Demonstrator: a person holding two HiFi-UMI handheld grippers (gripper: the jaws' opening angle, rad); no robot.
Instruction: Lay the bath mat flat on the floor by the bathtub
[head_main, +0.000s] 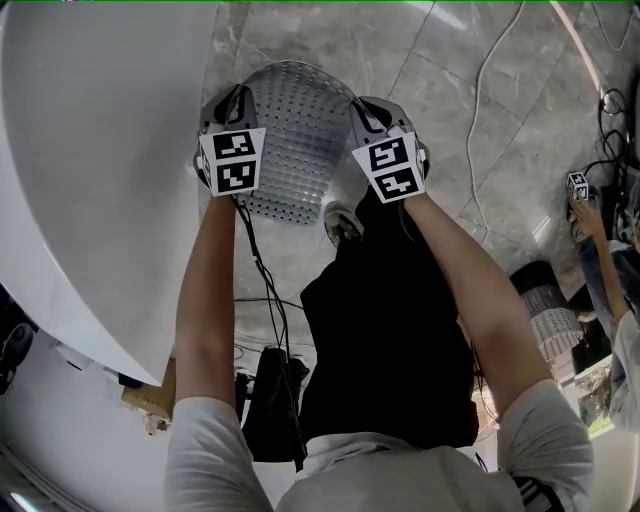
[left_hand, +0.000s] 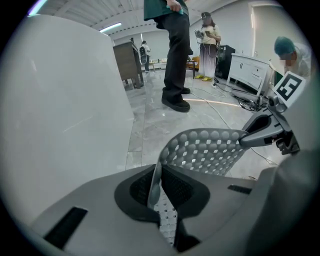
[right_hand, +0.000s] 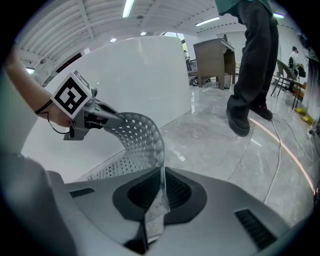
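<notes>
Grey marble-look floor tiles (head_main: 470, 120) run beside a white bathtub (head_main: 100, 180), and over them hangs the bath mat (head_main: 290, 140), a grey rubbery sheet full of small holes. Its near edge is pinched at two corners: the left gripper (head_main: 235, 105) has its fingers closed tight on one corner, and the right gripper (head_main: 382, 118) has its fingers closed tight on the other, with the thin edge of the mat standing upright between the pads in each gripper view. Ahead of and below the fingertips the mat bows down toward the floor. Its far part seems to reach the tiles close to the tub wall, though contact cannot be made sure. The tub lies just to the outside of the left fingers, and open floor lies to the outside of the right ones. To do the step well, both corners should probably come down together and level, with the held edge stretched between the fingers and parallel to the tub, so that the sheet unrolls from its far end without a fold. The pads should let go only once the corners rest on the tiles. By count there are one mat, one bathtub and two grippers. Several loose cables (head_main: 490, 80) lie on the floor beyond the right fingers, and at least three bystanders show in the left gripper view.
</notes>
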